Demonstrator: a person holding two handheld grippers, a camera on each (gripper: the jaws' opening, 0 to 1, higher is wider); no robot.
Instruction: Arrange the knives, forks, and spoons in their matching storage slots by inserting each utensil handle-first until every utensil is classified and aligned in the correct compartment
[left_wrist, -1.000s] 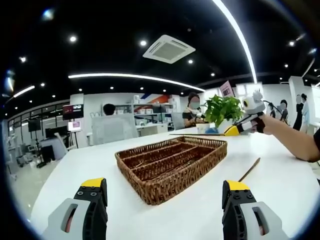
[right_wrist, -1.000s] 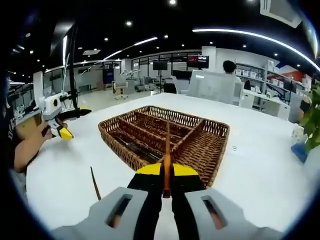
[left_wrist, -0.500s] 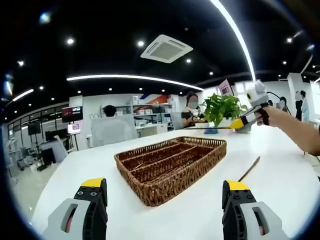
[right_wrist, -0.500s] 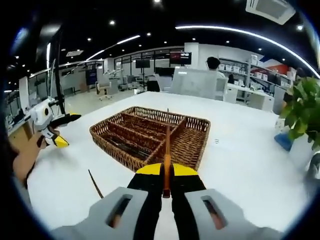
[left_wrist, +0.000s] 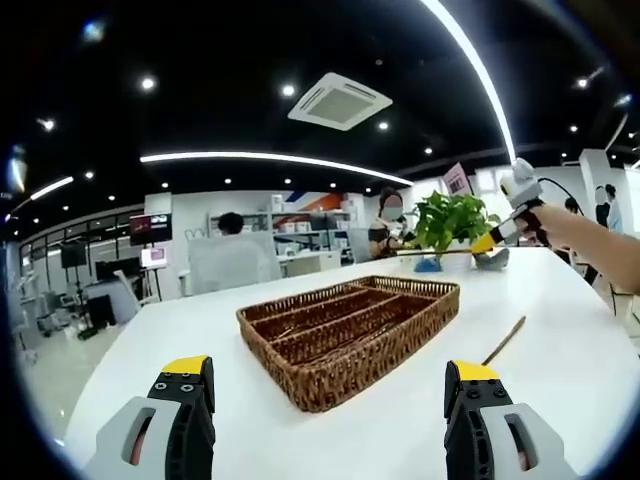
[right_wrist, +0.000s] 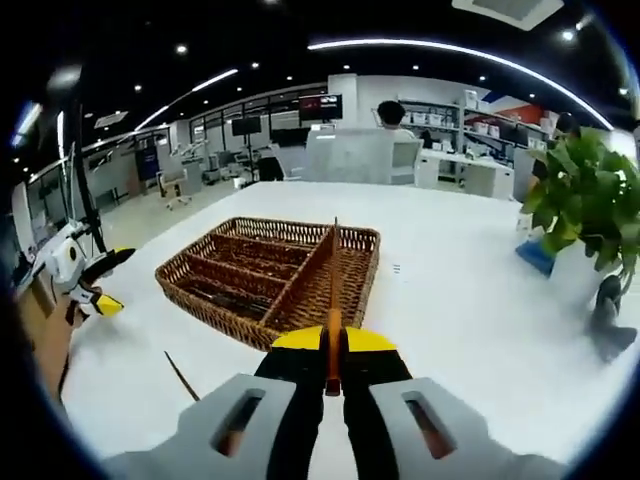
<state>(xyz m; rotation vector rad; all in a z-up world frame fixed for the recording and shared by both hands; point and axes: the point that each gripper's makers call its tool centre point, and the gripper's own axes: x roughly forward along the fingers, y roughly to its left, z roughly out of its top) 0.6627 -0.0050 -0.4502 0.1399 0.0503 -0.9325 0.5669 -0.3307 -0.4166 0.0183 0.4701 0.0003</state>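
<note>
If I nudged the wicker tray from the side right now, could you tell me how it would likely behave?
The wicker tray would probably slide, not tip: it sits low and wide on the smooth white table. Woven wicker suggests it is light and gives slightly. The utensil in the right gripper looks thin but stiff.

basket (left_wrist: 350, 335): brown woven wicker, darker inside its compartments
tabletop (left_wrist: 560, 370): plain glossy white
left tongs (left_wrist: 330, 385): grey bodies, black inner faces, yellow tips
right tongs (right_wrist: 334, 345): grey and black, yellow tips at 12 o'clock of the body
held utensil (right_wrist: 333, 290): orange-brown handle, thin dark shaft
loose utensil (left_wrist: 502, 341): slim, brown, on the white tabletop
plant (right_wrist: 585, 195): green leaves, white pot
ceiling (left_wrist: 250, 60): black with white lights
</note>
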